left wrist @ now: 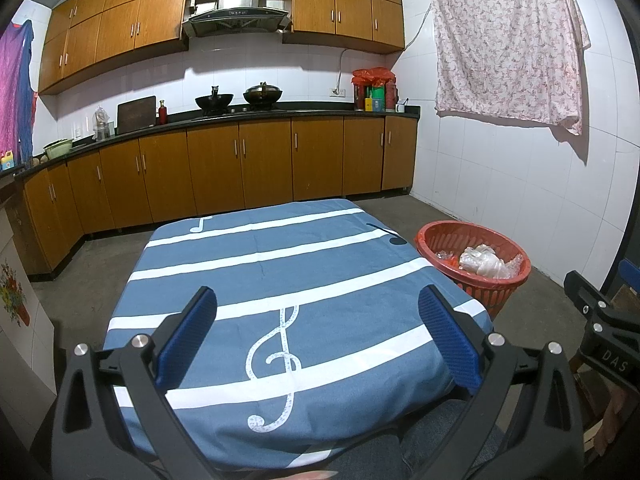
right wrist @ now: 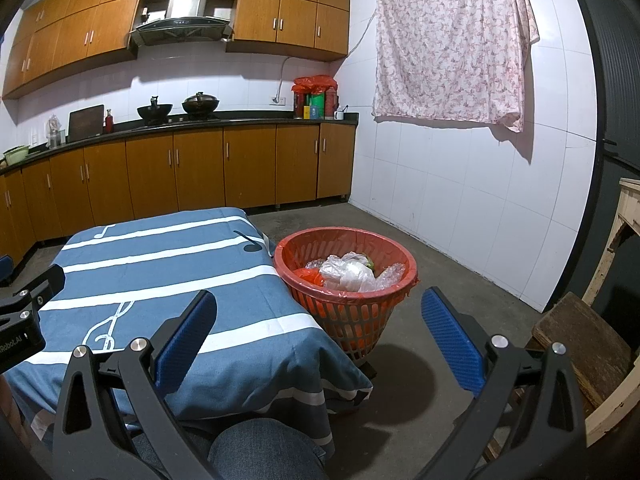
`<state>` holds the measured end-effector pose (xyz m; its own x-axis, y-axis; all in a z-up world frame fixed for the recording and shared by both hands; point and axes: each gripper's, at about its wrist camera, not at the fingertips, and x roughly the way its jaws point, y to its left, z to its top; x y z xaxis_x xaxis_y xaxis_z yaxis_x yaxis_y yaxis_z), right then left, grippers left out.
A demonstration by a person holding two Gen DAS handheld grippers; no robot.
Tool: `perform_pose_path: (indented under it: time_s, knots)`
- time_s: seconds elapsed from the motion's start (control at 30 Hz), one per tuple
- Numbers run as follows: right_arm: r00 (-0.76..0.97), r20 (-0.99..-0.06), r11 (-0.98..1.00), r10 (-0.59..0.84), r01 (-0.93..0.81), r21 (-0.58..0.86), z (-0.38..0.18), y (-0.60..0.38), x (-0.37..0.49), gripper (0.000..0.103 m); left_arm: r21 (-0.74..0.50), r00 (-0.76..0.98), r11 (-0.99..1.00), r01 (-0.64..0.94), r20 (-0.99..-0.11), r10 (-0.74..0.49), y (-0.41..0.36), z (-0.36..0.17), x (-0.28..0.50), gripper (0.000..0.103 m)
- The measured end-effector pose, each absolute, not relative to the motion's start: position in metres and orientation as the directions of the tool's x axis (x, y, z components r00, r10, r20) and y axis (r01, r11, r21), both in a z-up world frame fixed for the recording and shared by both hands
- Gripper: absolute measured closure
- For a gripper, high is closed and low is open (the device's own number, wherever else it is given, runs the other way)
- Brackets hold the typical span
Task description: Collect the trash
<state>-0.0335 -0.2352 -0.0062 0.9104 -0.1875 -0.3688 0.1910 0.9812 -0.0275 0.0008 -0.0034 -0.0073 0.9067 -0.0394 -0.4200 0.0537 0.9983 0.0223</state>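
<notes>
Crumpled clear and white plastic film and bags (right wrist: pixel 352 274), with a scrap of orange plastic beside them, heaped inside the red plastic lattice basket lined with a red bag (right wrist: pixel 304 246), standing on the concrete floor just right of the table draped in a blue cloth with white stripes and music notes (left wrist: pixel 280 272). Likely very light, soft and springy, somewhat slick; best pinched at a bunched fold or knot, not on a smooth flat sheet. No loose trash visible on the cloth. Left gripper (left wrist: pixel 318 334) spread wide over the near part of the table, blue ribbed pads (left wrist: pixel 188 338) holding and touching nothing. Right gripper (right wrist: pixel 318 336) likewise released and empty, poised near the basket's near side.
</notes>
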Motion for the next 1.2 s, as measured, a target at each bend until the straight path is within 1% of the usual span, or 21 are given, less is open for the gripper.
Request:
perform_pose_path:
  time_s: [1.2]
  knots:
    - [0.909,-0.373,0.981,-0.188,0.193,-0.025,-0.0076,-0.2368,-0.0329,0.002,0.02,0.905,0.998,0.052,-0.423,-0.038,-0.0069,-0.0079,0.0,0.004]
